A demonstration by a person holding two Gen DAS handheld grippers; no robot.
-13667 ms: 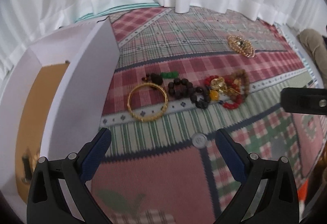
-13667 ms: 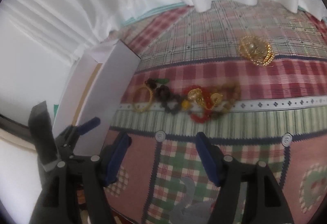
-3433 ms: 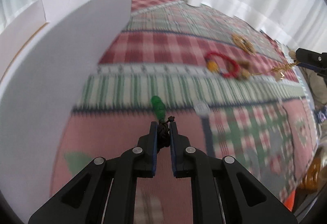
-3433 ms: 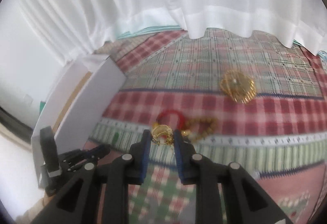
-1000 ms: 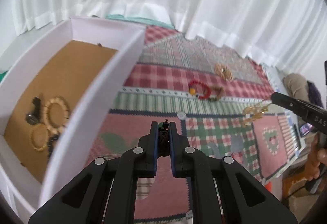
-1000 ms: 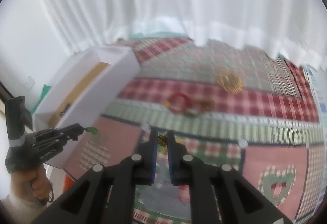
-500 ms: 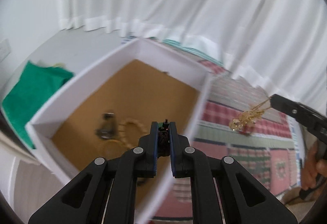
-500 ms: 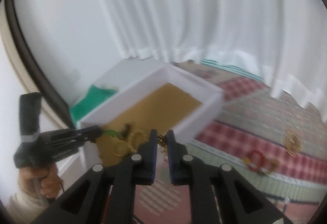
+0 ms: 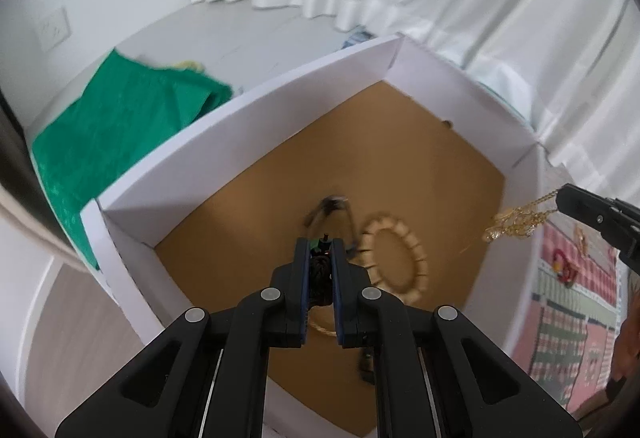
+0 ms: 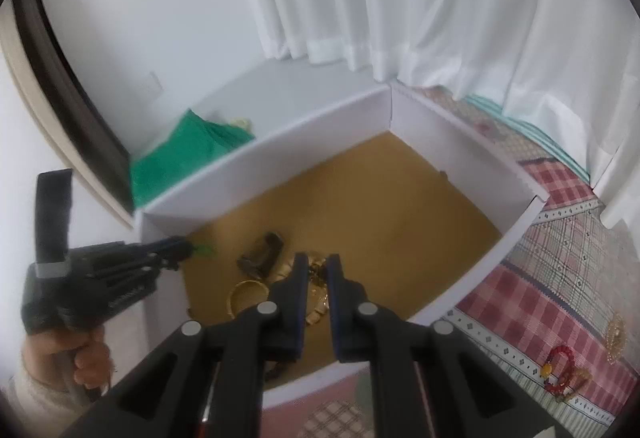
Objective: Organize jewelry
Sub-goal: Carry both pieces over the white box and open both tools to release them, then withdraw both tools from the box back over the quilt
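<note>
Both grippers hover over the white box (image 9: 248, 126) with its brown floor. My left gripper (image 9: 320, 252) is shut on a dark bead bracelet (image 9: 319, 274) with a green piece at its tip. In the right wrist view the left gripper (image 10: 178, 248) enters from the left, green piece (image 10: 202, 248) showing. My right gripper (image 10: 316, 264) is shut on a gold chain necklace (image 10: 316, 280); the necklace (image 9: 516, 224) dangles from the right gripper (image 9: 564, 200) above the box's right wall. A cream bead bracelet (image 9: 394, 264), a gold bangle (image 10: 244, 296) and a dark piece (image 10: 262, 248) lie in the box.
A green cloth (image 9: 116, 118) lies on the pale floor left of the box. On the checked cloth (image 10: 560, 278) to the right rest a red bead bracelet (image 10: 560, 362) and a gold ornament (image 10: 616, 330). White curtains hang behind. A hand (image 10: 76, 354) grips the left tool.
Both grippers have swung left from over the checked cloth to above the box, each still carrying its piece. The box's inside now fills both views.
</note>
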